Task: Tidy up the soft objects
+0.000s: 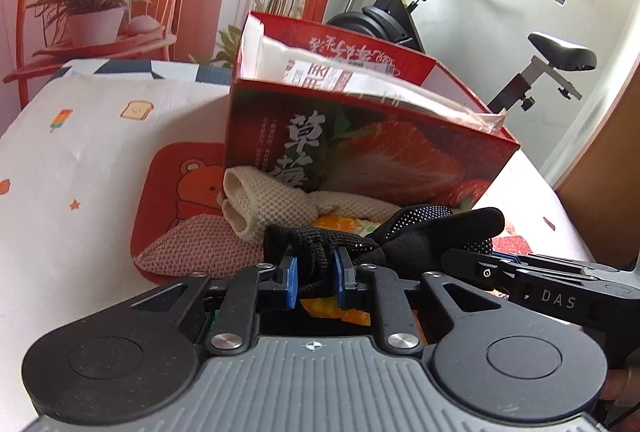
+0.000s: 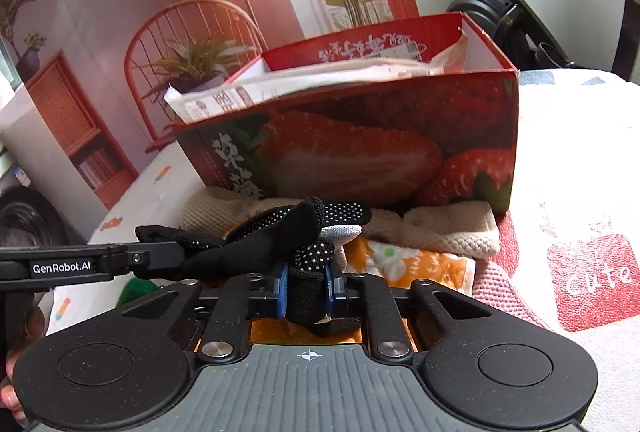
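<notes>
**Both grippers pinch the same black glove**

The left gripper (image 1: 315,268) has its blue pads nearly together, clamped on the knit cuff end of a black dotted glove (image 1: 404,236). The right gripper (image 2: 305,282) is closed just as narrowly on a bunched fold of the same glove (image 2: 280,236), at its dotted finger end. The glove stretches between the two, lifted a little above the heap beneath.

Under it lies an orange flowered cloth (image 2: 404,260), with a beige knitted piece (image 1: 264,203) beside it and a pink knitted piece (image 1: 200,248) lower down. Just behind the heap stands a red strawberry-printed box (image 1: 372,151), open at the top, with white packets (image 1: 320,59) poking out. Everything rests on a pale printed table cover (image 1: 80,151).
</notes>
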Available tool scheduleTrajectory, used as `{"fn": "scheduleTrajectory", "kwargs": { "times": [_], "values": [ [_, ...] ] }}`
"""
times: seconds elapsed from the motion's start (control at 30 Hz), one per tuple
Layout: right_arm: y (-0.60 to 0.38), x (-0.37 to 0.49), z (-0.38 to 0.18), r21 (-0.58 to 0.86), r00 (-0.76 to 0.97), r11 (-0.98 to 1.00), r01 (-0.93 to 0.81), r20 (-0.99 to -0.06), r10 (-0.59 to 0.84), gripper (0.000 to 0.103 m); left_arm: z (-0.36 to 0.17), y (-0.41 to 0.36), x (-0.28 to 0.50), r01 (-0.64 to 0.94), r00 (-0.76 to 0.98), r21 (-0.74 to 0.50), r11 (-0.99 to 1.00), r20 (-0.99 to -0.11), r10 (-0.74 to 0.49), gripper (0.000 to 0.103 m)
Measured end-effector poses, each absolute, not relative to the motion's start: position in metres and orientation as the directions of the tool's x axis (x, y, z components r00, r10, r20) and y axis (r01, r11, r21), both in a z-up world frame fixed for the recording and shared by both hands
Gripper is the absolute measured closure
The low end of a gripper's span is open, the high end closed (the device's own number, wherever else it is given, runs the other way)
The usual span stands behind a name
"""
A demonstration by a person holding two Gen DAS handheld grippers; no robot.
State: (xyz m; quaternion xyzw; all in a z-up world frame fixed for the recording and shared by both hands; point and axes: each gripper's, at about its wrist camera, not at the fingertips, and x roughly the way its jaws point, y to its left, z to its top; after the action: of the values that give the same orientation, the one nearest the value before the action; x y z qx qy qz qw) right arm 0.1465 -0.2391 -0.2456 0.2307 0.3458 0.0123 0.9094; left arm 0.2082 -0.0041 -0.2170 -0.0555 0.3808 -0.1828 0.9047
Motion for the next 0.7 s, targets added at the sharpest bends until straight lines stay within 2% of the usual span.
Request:
{"fn": "scheduleTrajectory", "kwargs": {
  "times": [0.2,0.5,0.7],
  "values": [
    [-0.246,0.144,-0.223,0.445,0.811,0.888,0.114,-0.558,0.175,0.088,-0.193,-0.01,0.203,0.317,0.702,-0.198,0.928,-0.609,-0.369,0.084],
    [-0.27,0.172,-0.167,0.447,0.886,0.89,0.086,-0.442,0.136,0.088,-0.128,-0.023,0.223,0.374,0.779,-0.146,0.916,-0.487,-0.396,0.084],
    [-0.292,0.214,-0.143,0.427,0.888,0.899,0.095,-0.445,0.118,0.088,-0.103,-0.036,0.259,0.38,0.783,-0.174,0.908,-0.463,-0.416,0.084]
  ]
}}
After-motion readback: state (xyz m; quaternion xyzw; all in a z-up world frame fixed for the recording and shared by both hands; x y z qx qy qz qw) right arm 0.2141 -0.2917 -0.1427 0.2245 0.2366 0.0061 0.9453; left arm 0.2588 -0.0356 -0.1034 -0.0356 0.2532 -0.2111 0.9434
